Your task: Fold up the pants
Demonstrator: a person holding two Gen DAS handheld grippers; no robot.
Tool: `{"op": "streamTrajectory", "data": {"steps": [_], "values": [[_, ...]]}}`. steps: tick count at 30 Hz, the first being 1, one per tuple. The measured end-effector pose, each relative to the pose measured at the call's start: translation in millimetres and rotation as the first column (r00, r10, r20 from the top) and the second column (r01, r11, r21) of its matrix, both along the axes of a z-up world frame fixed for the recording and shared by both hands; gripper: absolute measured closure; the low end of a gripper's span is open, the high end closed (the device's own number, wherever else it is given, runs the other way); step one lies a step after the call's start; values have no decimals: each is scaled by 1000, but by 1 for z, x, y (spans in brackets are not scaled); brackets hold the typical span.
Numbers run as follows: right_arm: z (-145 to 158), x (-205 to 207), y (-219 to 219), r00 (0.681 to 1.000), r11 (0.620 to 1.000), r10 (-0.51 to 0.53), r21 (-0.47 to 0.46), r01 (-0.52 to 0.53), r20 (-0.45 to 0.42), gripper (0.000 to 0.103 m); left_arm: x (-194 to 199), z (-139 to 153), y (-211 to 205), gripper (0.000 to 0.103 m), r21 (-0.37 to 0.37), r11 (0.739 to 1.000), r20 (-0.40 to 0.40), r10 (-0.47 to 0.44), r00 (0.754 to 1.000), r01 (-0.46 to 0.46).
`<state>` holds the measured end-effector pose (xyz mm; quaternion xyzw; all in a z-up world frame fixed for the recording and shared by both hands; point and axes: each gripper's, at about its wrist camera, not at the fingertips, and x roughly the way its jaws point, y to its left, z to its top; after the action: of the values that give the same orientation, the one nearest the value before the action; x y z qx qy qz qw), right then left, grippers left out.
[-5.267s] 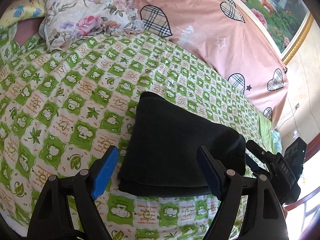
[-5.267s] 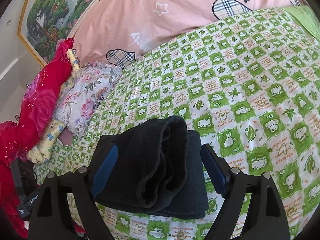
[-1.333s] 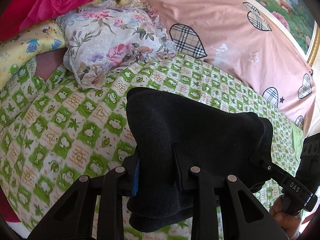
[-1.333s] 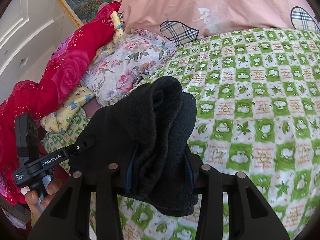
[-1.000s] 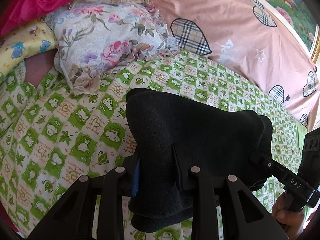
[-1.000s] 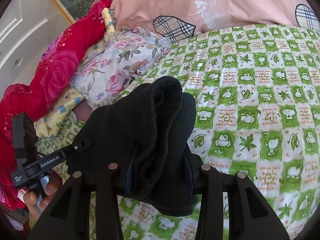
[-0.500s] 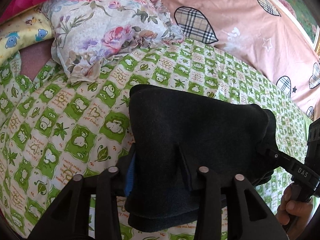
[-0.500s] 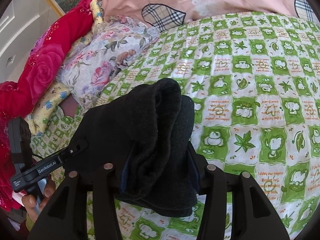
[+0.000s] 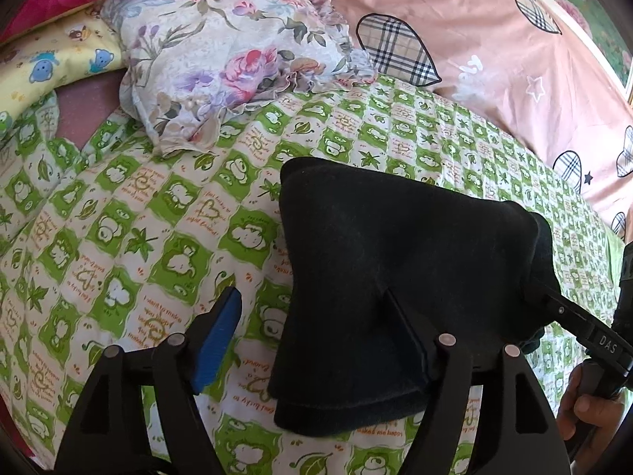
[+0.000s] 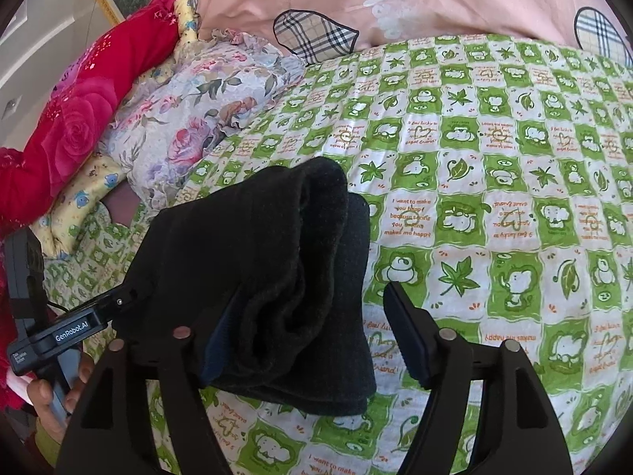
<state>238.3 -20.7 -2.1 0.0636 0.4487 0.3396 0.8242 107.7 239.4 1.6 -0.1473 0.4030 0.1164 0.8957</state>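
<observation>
The left gripper point(image 9: 320, 340) has its fingers spreading apart: the blue-padded left finger point(image 9: 219, 334) stands clear of the cloth, while the right finger is pressed into a dent in the folded black pants point(image 9: 403, 277), so the bundle sits between the fingers without being pinched from both sides. The right gripper point(image 10: 312, 336) is likewise opening; its right finger point(image 10: 407, 336) stands free just beside the pants point(image 10: 269, 277), and its left finger is mostly hidden against the bundle's rolled edge. The pants lie folded into a thick, compact bundle on a bed covered by a green and white checked sheet point(image 9: 158, 237) printed with frogs and leaves. Beyond the bundle, a floral pillow point(image 9: 221, 59) lies on the sheet, with a pink quilt point(image 9: 494, 59) bearing plaid hearts behind it. A red blanket point(image 10: 79, 118) with roses is heaped at the left. A hand point(image 9: 585, 407) grips each gripper's handle.
</observation>
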Motion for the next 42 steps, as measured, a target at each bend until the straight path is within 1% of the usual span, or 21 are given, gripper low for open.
{"op": "streamTrajectory", "data": {"steps": [3, 5, 13, 17, 27, 38, 42], "values": [[2, -4, -1, 1000, 1000, 4, -14, -3, 16, 27, -6, 1, 0, 28, -10, 1000, 3, 3, 1000, -3], [3, -7, -2, 1000, 1000, 4, -23, -3, 24, 27, -9, 1, 0, 27, -7, 1000, 1, 4, 1000, -4], [10, -21, -5, 998, 999, 11, -50, -8, 59, 25, -24, 3, -5, 25, -8, 1000, 6, -3, 1000, 3], [13, -33, -3, 996, 996, 28, -83, -21, 90, 24, -33, 4, -11, 24, 13, 1000, 10, -11, 1000, 10], [20, -63, 4, 985, 989, 76, -138, -54, 155, 18, -52, 3, -21, 22, 25, 1000, 9, -18, 1000, 18], [26, -86, 8, 975, 983, 112, -164, -81, 192, 16, -70, 2, -32, 21, 38, 999, 11, -1, 1000, 1], [27, -93, 8, 972, 981, 120, -176, -84, 204, 15, -76, 6, -33, 21, 46, 999, 25, -2, 1000, 1]]}}
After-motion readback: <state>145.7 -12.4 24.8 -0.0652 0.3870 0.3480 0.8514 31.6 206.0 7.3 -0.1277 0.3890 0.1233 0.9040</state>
